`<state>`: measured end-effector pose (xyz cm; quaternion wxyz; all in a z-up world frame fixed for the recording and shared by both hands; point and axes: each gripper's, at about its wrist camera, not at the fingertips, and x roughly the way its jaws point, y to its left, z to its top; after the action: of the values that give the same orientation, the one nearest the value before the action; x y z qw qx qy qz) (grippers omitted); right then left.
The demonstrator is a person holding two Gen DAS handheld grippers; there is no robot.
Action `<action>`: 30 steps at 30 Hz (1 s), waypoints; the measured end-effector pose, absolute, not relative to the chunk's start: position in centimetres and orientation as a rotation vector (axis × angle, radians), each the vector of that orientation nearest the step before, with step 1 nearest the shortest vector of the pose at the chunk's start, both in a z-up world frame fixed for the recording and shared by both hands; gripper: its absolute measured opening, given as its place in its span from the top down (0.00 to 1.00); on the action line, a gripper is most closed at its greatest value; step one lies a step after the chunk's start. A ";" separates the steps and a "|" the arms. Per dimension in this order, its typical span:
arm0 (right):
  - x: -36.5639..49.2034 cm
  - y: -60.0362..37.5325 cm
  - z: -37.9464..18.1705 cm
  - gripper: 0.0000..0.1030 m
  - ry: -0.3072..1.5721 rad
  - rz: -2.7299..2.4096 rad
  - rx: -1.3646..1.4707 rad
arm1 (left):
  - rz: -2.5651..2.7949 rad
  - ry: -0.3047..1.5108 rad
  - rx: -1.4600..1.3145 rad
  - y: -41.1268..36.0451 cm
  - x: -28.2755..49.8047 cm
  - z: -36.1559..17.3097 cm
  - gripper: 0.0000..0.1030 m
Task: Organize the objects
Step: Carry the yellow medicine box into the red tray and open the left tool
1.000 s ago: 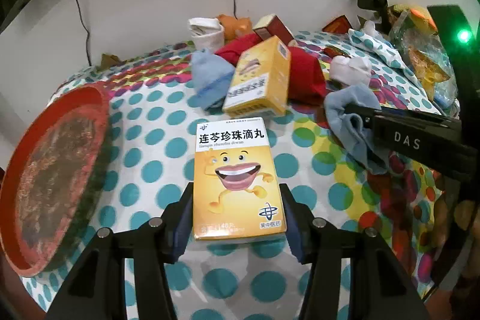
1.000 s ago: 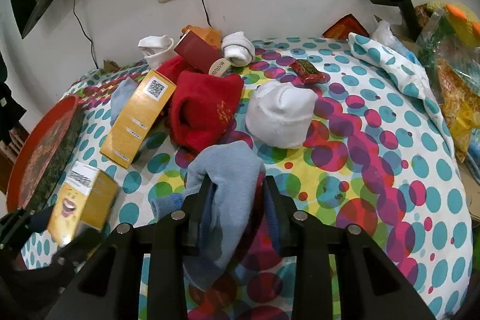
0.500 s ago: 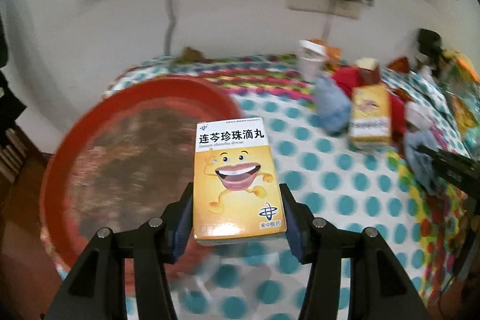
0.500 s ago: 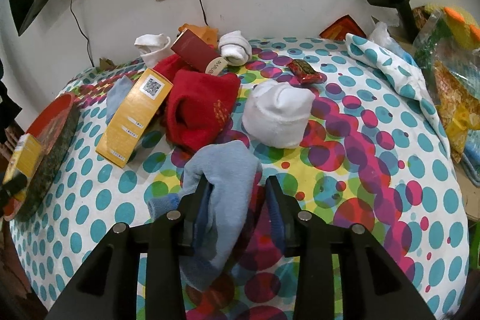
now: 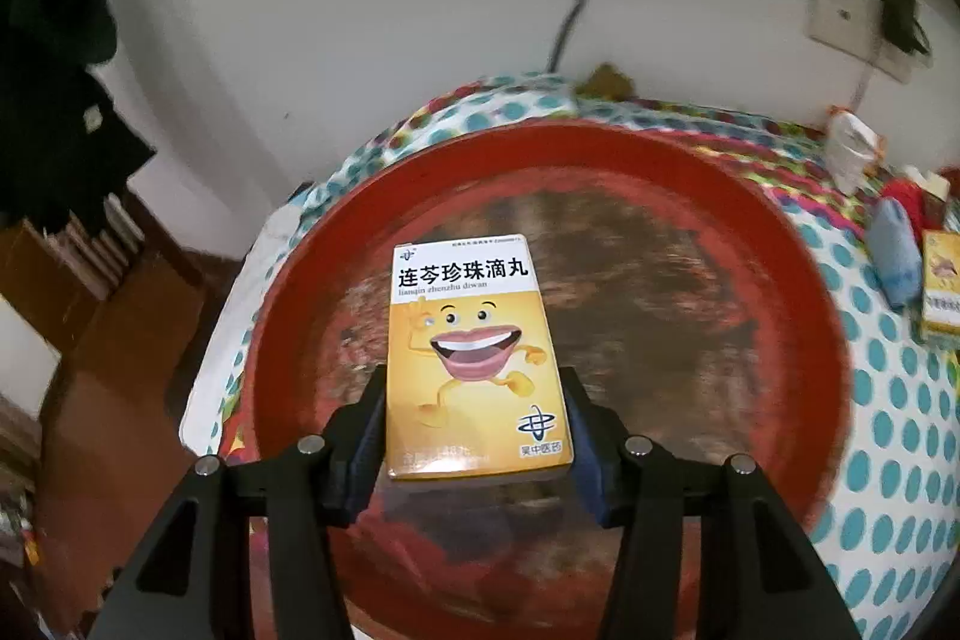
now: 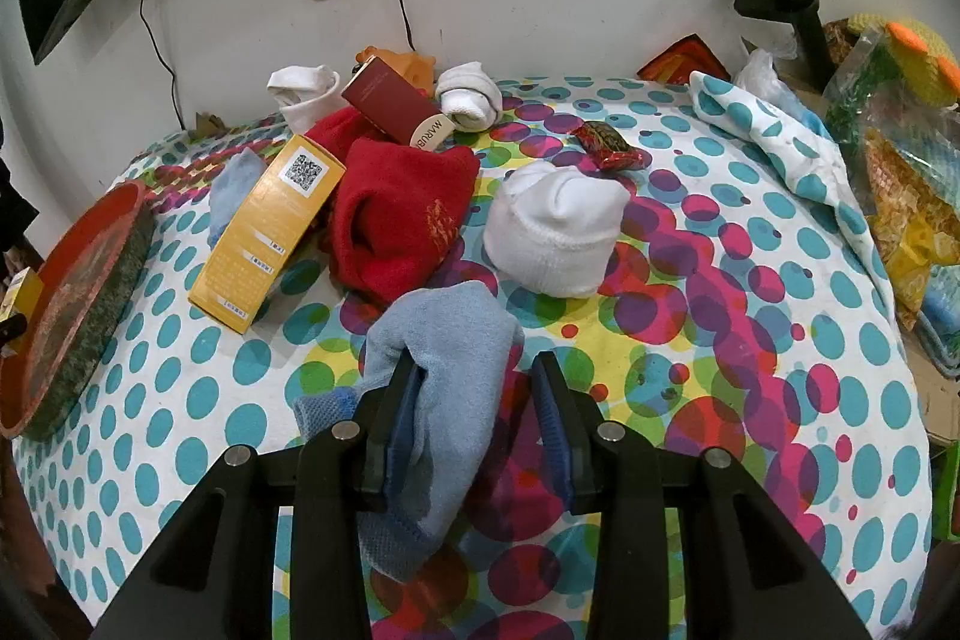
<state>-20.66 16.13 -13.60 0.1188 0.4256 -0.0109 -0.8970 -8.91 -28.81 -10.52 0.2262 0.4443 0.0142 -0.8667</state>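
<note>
Left wrist view: the left gripper [image 5: 474,421] is clamped on a yellow box [image 5: 474,358], pads pressing its two long sides. The box is held over the red tray [image 5: 780,292], which fills the middle of the view on the dotted cloth [image 5: 888,436]. At 3 o'clock lie a blue sock [image 5: 895,250] and a second yellow box [image 5: 942,286].

Right wrist view: the right gripper [image 6: 477,415] has its fingers apart around a light blue sock [image 6: 438,400]; the sock touches the left pad, with a gap to the right one. At 12 o'clock lies a red sock [image 6: 399,226], at 1 o'clock a white sock [image 6: 555,235], at 11 o'clock a long yellow box [image 6: 267,235]. The tray [image 6: 72,292] sits at 9 o'clock.
</note>
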 end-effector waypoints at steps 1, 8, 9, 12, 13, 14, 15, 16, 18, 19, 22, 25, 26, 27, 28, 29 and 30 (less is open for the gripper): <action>-20.7 16.0 -13.6 0.67 -0.031 -2.624 1.245 | -2.380 0.054 1.230 -29.4 -8.9 -10.7 0.48; -20.6 15.9 -13.5 0.67 -0.025 -2.626 1.246 | -2.318 0.064 1.253 -32.9 -9.5 -12.0 0.48; -20.6 15.9 -13.5 0.67 -0.022 -2.626 1.246 | -2.299 0.060 1.256 -33.4 -9.6 -12.3 0.48; -20.7 15.8 -13.5 0.67 -0.014 -2.629 1.247 | -2.286 0.091 1.265 -34.6 -9.8 -12.7 0.48; -20.7 15.8 -13.5 0.67 -0.012 -2.629 1.248 | -2.288 0.102 1.270 -34.9 -9.8 -12.8 0.48; -20.7 15.8 -13.5 0.67 -0.010 -2.629 1.249 | -2.292 0.113 1.274 -35.2 -9.8 -12.9 0.48; -20.7 15.8 -13.5 0.67 -0.009 -2.630 1.250 | -2.288 0.114 1.277 -35.4 -9.8 -13.0 0.48; -20.7 15.7 -13.5 0.67 -0.009 -2.630 1.250 | -2.285 0.114 1.284 -35.5 -9.8 -13.1 0.48; -20.7 15.7 -13.5 0.67 -0.005 -2.632 1.249 | -2.281 0.119 1.293 -35.8 -9.9 -13.5 0.47; -20.7 15.7 -13.5 0.67 -0.004 -2.632 1.249 | -2.277 0.117 1.296 -35.8 -9.9 -13.7 0.47; -20.7 15.7 -13.5 0.67 0.016 -2.640 1.248 | -2.282 0.104 1.302 -35.8 -10.0 -14.1 0.47; -20.6 15.4 -13.5 0.67 0.032 -2.647 1.249 | -2.310 0.137 1.304 -35.9 -9.9 -14.2 0.47; -20.6 15.5 -13.5 0.67 0.039 -2.649 1.250 | -2.325 0.144 1.301 -35.9 -9.8 -14.2 0.46; -20.6 15.4 -13.5 0.67 0.044 -2.651 1.250 | -2.348 0.150 1.295 -35.8 -9.6 -14.1 0.43; -20.5 15.2 -13.5 0.67 0.050 -2.654 1.250 | -2.359 0.148 1.291 -35.7 -9.5 -14.0 0.43; -20.5 15.2 -13.5 0.67 0.060 -2.657 1.249 | -2.371 0.141 1.286 -35.5 -9.3 -13.9 0.43; -20.5 15.1 -13.5 0.67 0.068 -2.661 1.249 | -2.384 0.142 1.276 -35.3 -9.0 -13.7 0.43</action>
<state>-20.46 15.14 -13.46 0.1006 0.4227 0.0232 -0.9004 -9.03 -35.32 -13.67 0.2155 0.4602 0.0514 -0.8597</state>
